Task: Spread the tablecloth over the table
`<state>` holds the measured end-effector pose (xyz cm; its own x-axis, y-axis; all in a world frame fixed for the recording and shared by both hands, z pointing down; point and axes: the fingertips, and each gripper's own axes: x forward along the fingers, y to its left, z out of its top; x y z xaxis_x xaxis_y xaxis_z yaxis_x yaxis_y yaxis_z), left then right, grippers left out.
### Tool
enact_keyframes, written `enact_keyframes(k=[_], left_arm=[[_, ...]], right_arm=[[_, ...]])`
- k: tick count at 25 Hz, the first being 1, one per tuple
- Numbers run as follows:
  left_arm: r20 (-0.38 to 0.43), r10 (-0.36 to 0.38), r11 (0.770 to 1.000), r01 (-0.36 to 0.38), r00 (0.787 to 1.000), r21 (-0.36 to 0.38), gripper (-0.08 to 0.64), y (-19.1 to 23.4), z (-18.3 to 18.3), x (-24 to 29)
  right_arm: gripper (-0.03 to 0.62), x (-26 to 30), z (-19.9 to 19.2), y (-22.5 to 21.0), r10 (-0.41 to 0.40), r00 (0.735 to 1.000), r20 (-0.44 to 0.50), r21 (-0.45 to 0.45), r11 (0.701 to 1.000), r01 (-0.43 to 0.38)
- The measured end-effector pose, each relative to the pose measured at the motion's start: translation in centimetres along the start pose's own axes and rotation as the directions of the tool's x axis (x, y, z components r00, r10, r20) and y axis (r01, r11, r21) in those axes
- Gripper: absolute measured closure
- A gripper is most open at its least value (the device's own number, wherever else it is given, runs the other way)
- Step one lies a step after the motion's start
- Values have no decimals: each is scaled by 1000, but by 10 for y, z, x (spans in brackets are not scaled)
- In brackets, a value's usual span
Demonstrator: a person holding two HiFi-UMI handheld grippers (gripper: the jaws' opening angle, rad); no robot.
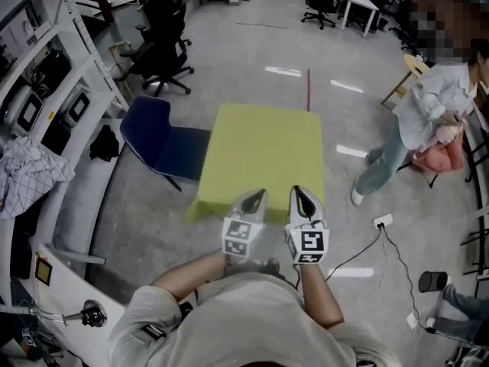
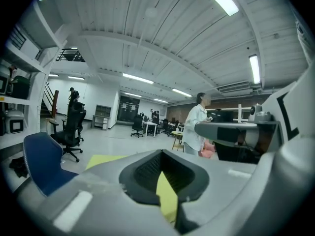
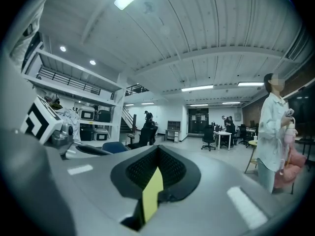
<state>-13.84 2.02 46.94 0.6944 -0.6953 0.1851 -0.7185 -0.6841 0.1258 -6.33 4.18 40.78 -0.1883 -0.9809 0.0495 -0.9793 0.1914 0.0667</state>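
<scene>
My left gripper (image 1: 254, 199) and right gripper (image 1: 300, 195) sit side by side, each with its jaws closed narrowly on the near edge of the yellow-green fabric tablecloth (image 1: 263, 147). The cloth runs away from them as a flat square sheet. A dark blue moulded chair (image 1: 153, 132) stands just left of the tablecloth. A person in a pale shirt (image 1: 428, 105) stands well off to the tablecloth's right, and black office chairs (image 1: 164, 44) are beyond its far left corner.

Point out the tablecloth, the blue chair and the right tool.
tablecloth (image 1: 263, 151): head view, middle of the spread yellow-green cloth.
blue chair (image 1: 157, 132): head view, on its blue upholstery.
right tool (image 1: 300, 196): head view, at its tips, shut on the cloth's near edge.
</scene>
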Motion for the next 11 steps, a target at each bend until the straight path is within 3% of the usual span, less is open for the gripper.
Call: enact_keyframes(k=[11], left_arm=[[-9,-20,1000,20,1000,-3,540,-2,-2,2]], right_arm=[[586,4,3,3,10,1000,-2,-23,1000,-10]])
